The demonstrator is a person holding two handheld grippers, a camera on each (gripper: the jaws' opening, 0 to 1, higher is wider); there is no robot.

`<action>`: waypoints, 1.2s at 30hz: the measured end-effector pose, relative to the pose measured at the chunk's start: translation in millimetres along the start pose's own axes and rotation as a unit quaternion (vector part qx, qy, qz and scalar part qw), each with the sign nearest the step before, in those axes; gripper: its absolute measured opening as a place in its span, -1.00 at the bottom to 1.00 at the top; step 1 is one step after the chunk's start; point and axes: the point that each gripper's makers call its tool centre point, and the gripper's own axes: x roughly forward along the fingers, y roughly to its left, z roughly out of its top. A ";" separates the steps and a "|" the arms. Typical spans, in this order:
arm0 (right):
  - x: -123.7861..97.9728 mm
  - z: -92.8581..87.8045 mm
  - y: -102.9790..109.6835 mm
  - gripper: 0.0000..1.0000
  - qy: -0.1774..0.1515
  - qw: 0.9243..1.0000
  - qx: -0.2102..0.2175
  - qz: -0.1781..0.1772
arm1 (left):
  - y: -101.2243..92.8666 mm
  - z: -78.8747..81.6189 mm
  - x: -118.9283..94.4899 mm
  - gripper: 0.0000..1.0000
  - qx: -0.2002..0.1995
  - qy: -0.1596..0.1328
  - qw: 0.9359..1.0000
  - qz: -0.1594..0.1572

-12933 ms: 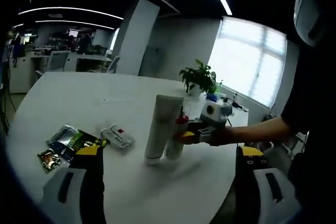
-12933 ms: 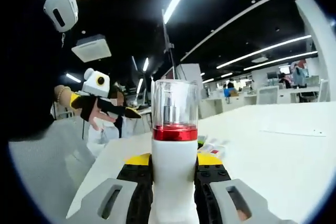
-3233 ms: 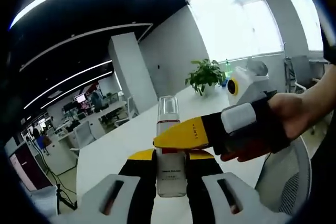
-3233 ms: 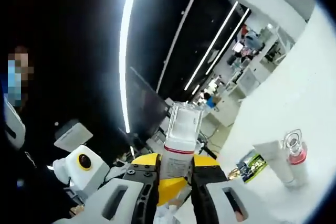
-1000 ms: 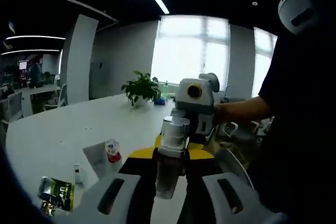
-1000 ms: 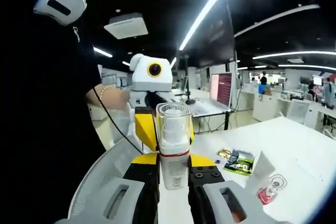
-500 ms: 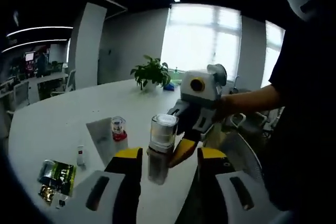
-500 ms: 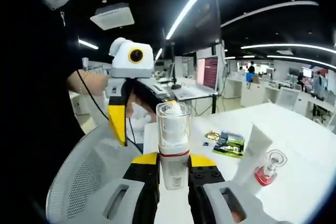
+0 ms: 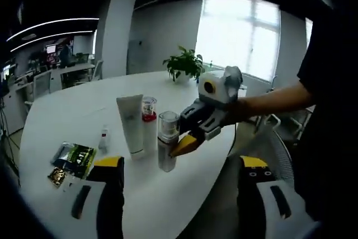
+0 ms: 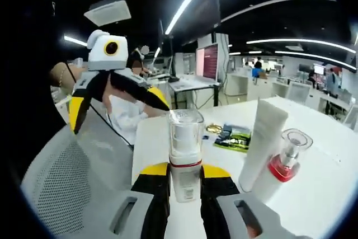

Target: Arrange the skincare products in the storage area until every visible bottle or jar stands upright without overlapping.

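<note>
A clear-capped white bottle with a red band (image 10: pixel 185 155) is upright between my right gripper's (image 10: pixel 185 176) jaws, which are shut on it. In the left gripper view the same bottle (image 9: pixel 166 148) has its base at the tabletop, and the right gripper (image 9: pixel 189 138) grips it from the right. Just left of it stand a white tube (image 9: pixel 130 126) and a red-collared pump bottle (image 9: pixel 148 117), both upright. My left gripper (image 9: pixel 180 163) is open wide and holds nothing, short of the bottle. The right gripper view shows the left gripper (image 10: pixel 112 96) open at the left.
Green sachets (image 9: pixel 71 158) and a small tube (image 9: pixel 103 136) lie on the round white table (image 9: pixel 67 110) to the left of the bottles. A potted plant (image 9: pixel 185 64) stands at the far edge. A mesh chair (image 10: pixel 50 188) and a person's arm are near the table's edge.
My left gripper has let go of the bottle, opened wide and drawn back. The right gripper has brought the bottle down beside the tube and pump bottle.
</note>
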 end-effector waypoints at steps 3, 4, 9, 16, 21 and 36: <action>4.7 -7.6 -6.5 -0.81 0.004 1.000 0.001 -0.003 | 5.2 -4.1 -3.6 0.70 -0.006 0.003 1.000 0.011; 5.9 -9.3 -7.7 -0.81 0.005 1.000 0.000 -0.003 | 7.6 -6.8 -5.2 0.72 -0.008 0.004 1.000 0.015; 12.7 -16.9 -15.5 -0.81 0.008 1.000 0.000 -0.005 | 15.9 -13.2 -9.5 0.88 -0.020 0.006 0.999 0.034; 17.6 -28.4 -25.9 -0.81 0.010 1.000 0.001 -0.008 | 24.4 -20.0 -12.1 0.98 -0.024 0.015 0.998 0.049; 21.6 -33.1 -31.2 -0.81 0.009 1.000 0.000 -0.012 | 30.7 -23.1 -14.5 0.98 -0.031 0.017 0.998 0.056; 31.9 -46.4 -35.3 -0.80 0.020 1.000 0.002 -0.013 | 35.1 -31.8 -15.9 0.98 -0.046 0.023 0.997 0.061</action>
